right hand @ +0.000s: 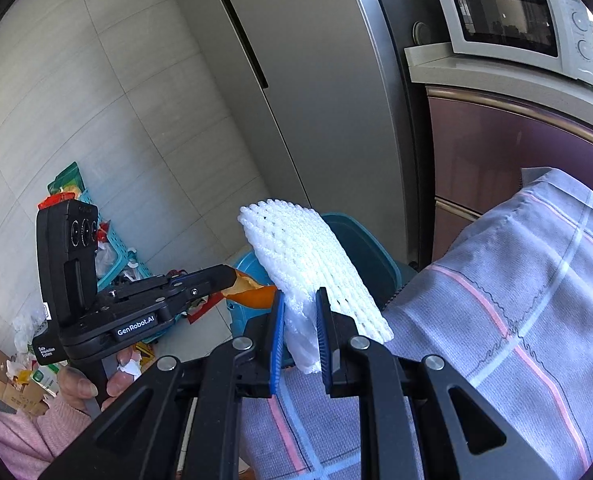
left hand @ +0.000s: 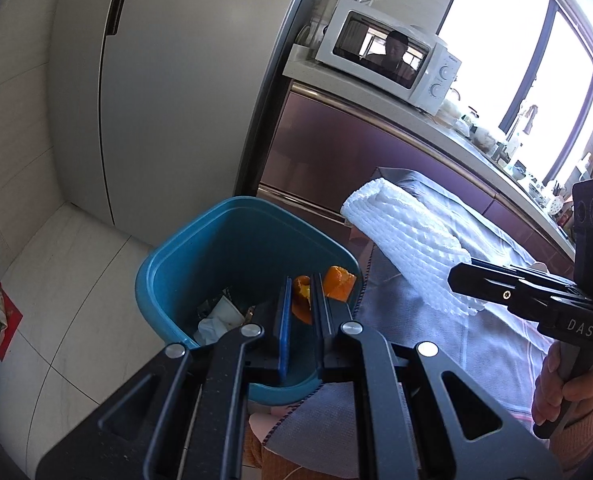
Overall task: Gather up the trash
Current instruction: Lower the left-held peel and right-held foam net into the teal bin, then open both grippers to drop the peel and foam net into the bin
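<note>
Already your left gripper [left hand: 300,300] has its fingers clenched on orange peel [left hand: 338,282] over the blue bin [left hand: 168,268], which holds some scraps, while your right gripper [right hand: 300,312] grasps white foam netting [right hand: 300,252] just beside it, both undropped.

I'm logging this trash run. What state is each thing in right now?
Left gripper: shut on orange peel, over the bin.
Right gripper: shut on white foam net, held above the cloth.
Bin: upright, no lid in view, paper scraps inside.
Fridge: doors closed.
Microwave: door closed.
</note>
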Action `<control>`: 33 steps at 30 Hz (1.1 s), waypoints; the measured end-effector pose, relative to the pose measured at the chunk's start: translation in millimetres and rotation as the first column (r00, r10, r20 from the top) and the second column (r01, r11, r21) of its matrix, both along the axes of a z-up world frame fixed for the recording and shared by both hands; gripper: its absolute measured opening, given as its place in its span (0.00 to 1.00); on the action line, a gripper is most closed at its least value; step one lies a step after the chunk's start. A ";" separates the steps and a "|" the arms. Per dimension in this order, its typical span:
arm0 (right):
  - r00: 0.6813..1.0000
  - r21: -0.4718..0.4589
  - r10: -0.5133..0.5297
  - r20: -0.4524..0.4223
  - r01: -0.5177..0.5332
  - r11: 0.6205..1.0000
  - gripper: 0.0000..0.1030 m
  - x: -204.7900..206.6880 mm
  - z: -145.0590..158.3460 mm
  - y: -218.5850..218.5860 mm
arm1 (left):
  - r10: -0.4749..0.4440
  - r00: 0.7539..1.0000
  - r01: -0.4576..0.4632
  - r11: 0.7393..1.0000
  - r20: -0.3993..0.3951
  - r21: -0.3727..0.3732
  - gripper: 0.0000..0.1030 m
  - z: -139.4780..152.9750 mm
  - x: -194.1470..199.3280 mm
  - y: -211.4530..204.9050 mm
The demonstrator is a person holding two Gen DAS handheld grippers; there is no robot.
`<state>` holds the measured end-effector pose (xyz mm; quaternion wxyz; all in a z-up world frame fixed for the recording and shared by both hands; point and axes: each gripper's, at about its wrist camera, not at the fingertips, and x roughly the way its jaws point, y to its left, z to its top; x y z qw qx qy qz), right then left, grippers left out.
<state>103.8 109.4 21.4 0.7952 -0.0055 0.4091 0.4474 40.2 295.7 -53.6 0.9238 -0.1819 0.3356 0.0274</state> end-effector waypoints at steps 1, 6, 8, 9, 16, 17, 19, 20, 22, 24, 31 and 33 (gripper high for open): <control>1.000 -0.003 0.004 -0.001 -0.004 1.000 0.14 1.1 -0.7 3.2 | 0.005 1.000 -0.005 1.000 -0.004 0.000 0.09 -1.0 0.3 -0.2; 1.000 -0.022 0.016 -0.009 -0.016 1.000 0.14 8.2 -6.8 17.8 | 0.027 0.999 -0.027 1.000 -0.024 -0.001 0.09 -9.9 6.7 3.9; 1.000 -0.029 0.020 -0.017 -0.020 0.999 0.14 11.5 -9.8 22.4 | 0.034 0.999 -0.034 0.999 -0.035 -0.001 0.09 -14.2 9.6 6.3; 1.000 -0.035 0.022 -0.021 -0.023 0.999 0.14 13.2 -11.5 25.2 | 0.036 0.999 -0.036 0.999 -0.040 -0.002 0.09 -16.4 10.8 6.4; 0.998 -0.068 0.027 -0.064 -0.031 0.997 0.14 25.2 -28.2 40.7 | 0.043 0.997 -0.044 0.999 -0.067 -0.006 0.10 -27.3 23.0 8.7; 0.997 -0.072 0.029 -0.067 -0.034 0.997 0.14 25.8 -30.0 42.6 | 0.044 0.997 -0.044 0.999 -0.069 -0.007 0.10 -28.8 24.3 9.0; 0.997 -0.080 0.028 -0.073 -0.033 0.996 0.15 27.9 -32.9 46.1 | 0.046 0.996 -0.047 0.999 -0.074 -0.009 0.10 -30.7 28.4 8.9; 0.997 -0.083 0.027 -0.076 -0.034 0.996 0.15 28.7 -34.6 47.4 | 0.046 0.996 -0.047 0.999 -0.076 -0.010 0.10 -31.9 29.9 9.3; 0.997 -0.092 0.020 -0.081 -0.027 0.995 0.18 28.9 -38.3 49.7 | 0.047 0.995 -0.049 0.999 -0.082 -0.017 0.10 -34.5 34.6 9.1; 0.996 -0.093 0.016 -0.093 -0.024 0.995 0.19 29.4 -40.7 51.8 | 0.053 0.995 -0.055 0.998 -0.084 -0.021 0.11 -37.7 35.3 10.3; 0.995 -0.092 -0.008 -0.104 -0.001 0.996 0.23 32.2 -45.9 50.4 | 0.062 0.994 -0.066 0.997 -0.085 -0.044 0.17 -44.0 38.7 12.5; 0.994 -0.088 -0.017 -0.107 0.008 0.996 0.26 31.1 -46.7 48.5 | 0.061 0.995 -0.065 0.997 -0.081 -0.049 0.18 -44.0 38.2 11.8</control>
